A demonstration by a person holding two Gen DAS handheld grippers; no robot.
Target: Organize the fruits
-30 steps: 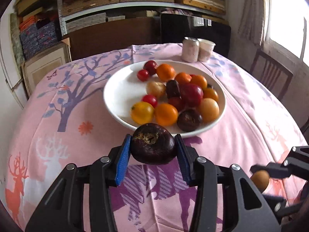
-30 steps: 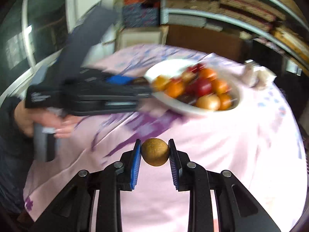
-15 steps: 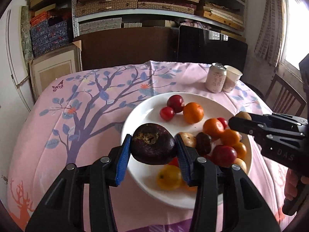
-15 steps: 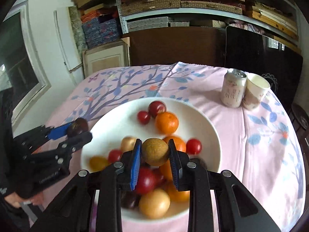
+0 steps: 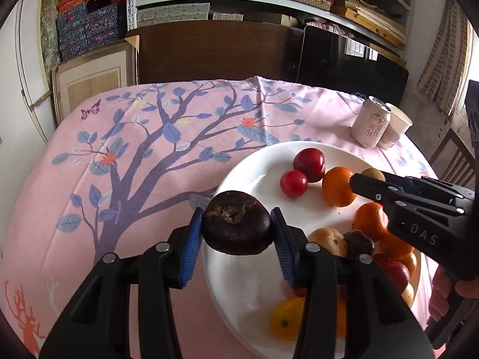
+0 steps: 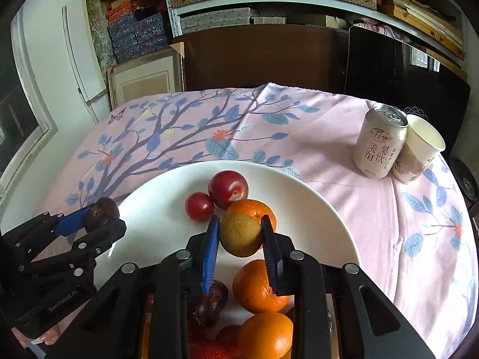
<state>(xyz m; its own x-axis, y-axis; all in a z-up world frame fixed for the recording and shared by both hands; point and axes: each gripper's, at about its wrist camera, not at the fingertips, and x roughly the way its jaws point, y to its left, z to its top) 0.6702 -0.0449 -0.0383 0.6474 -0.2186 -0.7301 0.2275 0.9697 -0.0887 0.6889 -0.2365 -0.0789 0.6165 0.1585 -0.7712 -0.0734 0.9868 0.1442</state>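
Note:
A white plate holds several fruits: oranges, a red plum, a small red fruit, dark fruits and a yellow one. My left gripper is shut on a dark purple fruit and holds it over the plate's left rim; it also shows in the right wrist view. My right gripper is shut on a brown kiwi and holds it above the oranges in the plate's middle; it also shows in the left wrist view.
A drink can and a paper cup stand on the pink tree-print tablecloth behind the plate on the right. Dark furniture and shelves stand behind the table. A wooden chair is at the right.
Both grippers have moved forward from the near tablecloth to over the plate, each still holding its fruit. The plate now looks larger and nearer in both views.

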